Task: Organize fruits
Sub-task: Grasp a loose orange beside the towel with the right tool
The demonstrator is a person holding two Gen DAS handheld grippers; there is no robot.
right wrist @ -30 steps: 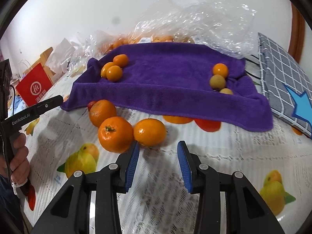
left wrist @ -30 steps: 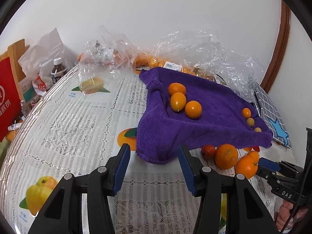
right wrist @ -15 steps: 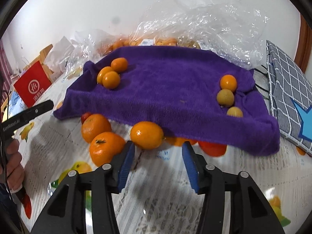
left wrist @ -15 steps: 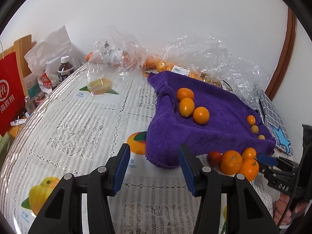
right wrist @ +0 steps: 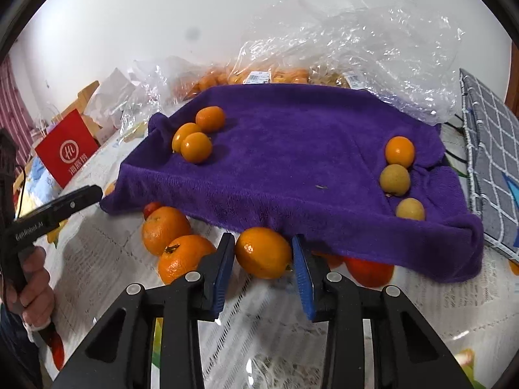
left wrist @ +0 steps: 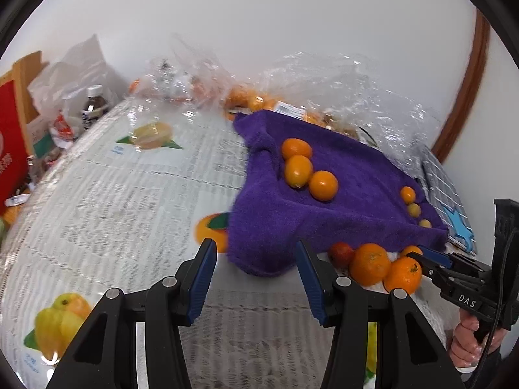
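1. A table (left wrist: 113,194) under a white lace cloth printed with fruit pictures filled both views, with crumpled clear plastic bags (right wrist: 356,32) of orange fruit heaped along its far edge against the wall.
2. A purple towel (right wrist: 292,162) lay spread on the table, its near edge hanging over a few fruits; a grey checked cushion (right wrist: 493,149) sat just beside its right end.
3. The left gripper (left wrist: 254,275) hovered over the lace cloth with its blue pads apart and nothing between them, pointing at the towel's near left corner.
4. The right gripper (right wrist: 262,259) reached to the towel's near edge, its jaws closing around 1 orange (right wrist: 263,253); both pads looked to be touching the fruit's sides, and the orange sat partly tucked under the towel's hem.
5. 2 more oranges (right wrist: 165,230) rested on the table just left of that gripper, the nearer one touching the outside of its left finger, with a small red fruit (right wrist: 151,209) behind them at the towel's edge.
6. On the towel's left part, 3 small orange fruits (right wrist: 194,136) sat in a touching cluster.
7. On the towel's right part, 3 smaller fruits (right wrist: 397,175) lay in a row, 1 orange and 2 yellowish.
8. A red box (right wrist: 66,147) and a dark bottle (left wrist: 94,103) stood at the table's far left.
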